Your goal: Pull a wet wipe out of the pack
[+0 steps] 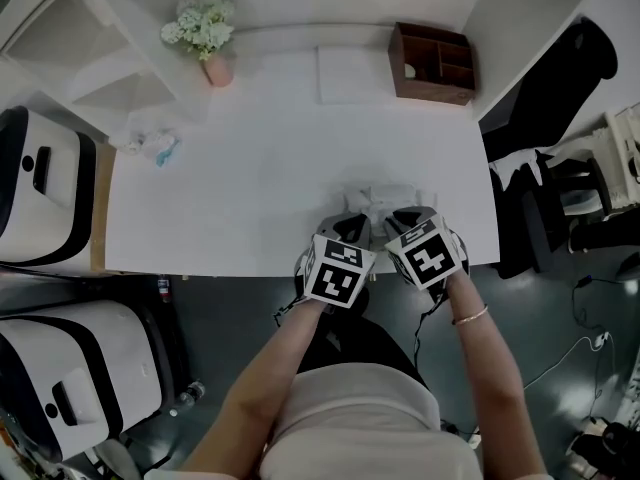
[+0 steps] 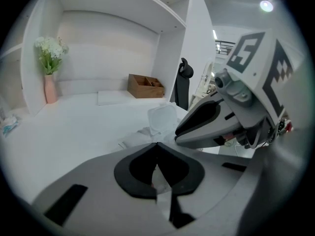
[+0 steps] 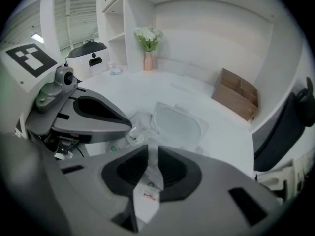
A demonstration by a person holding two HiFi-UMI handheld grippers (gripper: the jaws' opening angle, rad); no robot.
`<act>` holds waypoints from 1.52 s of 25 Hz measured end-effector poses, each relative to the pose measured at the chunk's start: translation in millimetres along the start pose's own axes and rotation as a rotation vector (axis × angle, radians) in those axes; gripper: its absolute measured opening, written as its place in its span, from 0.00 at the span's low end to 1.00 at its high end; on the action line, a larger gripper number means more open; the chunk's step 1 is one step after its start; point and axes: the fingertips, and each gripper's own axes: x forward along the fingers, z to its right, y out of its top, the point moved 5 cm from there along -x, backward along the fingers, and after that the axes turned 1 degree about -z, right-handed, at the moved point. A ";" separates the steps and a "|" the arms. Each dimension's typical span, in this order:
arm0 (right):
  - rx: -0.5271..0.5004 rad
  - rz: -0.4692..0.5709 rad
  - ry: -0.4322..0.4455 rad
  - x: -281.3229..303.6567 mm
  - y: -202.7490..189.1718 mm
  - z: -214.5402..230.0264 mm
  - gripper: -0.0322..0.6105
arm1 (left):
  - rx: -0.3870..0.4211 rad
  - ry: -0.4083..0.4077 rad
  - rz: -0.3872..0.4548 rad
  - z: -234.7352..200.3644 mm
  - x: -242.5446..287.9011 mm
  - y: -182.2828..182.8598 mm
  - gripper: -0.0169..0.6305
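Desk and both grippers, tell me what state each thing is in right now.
Pack: open.
Lid: flipped up, standing.
Left gripper: shut, tips together.
Right gripper: jaws a slit apart, pack print showing between them.
Vase: upright, holding flowers.
Organizer: upright.

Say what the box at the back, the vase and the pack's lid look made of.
Box: wood by the look, matte brown, with inner dividers. Vase: probably ceramic, smooth, opaque pink; could be plastic. Lid: thin plastic, frosted and translucent, with a moulded rim.
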 end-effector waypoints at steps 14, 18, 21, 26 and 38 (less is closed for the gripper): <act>0.036 0.012 -0.023 4.4 0.2 -3.2 0.06 | -0.003 -0.022 -0.005 -1.8 0.4 -1.4 0.02; 0.058 0.056 -0.053 -1.6 -0.3 -5.6 0.06 | -0.002 -0.025 -0.002 -2.9 -1.6 -1.4 0.02; 0.091 0.105 -0.077 -7.4 -1.1 -6.3 0.06 | 0.004 -0.027 0.002 -3.7 -2.3 -0.3 0.02; 0.156 0.188 -0.104 -16.9 -4.5 -4.5 0.06 | 0.015 -0.028 -0.001 -3.3 -2.5 -0.2 0.02; 0.280 0.358 -0.159 -48.7 -4.1 5.4 0.06 | 0.043 -0.028 -0.009 -3.7 -1.0 0.7 0.02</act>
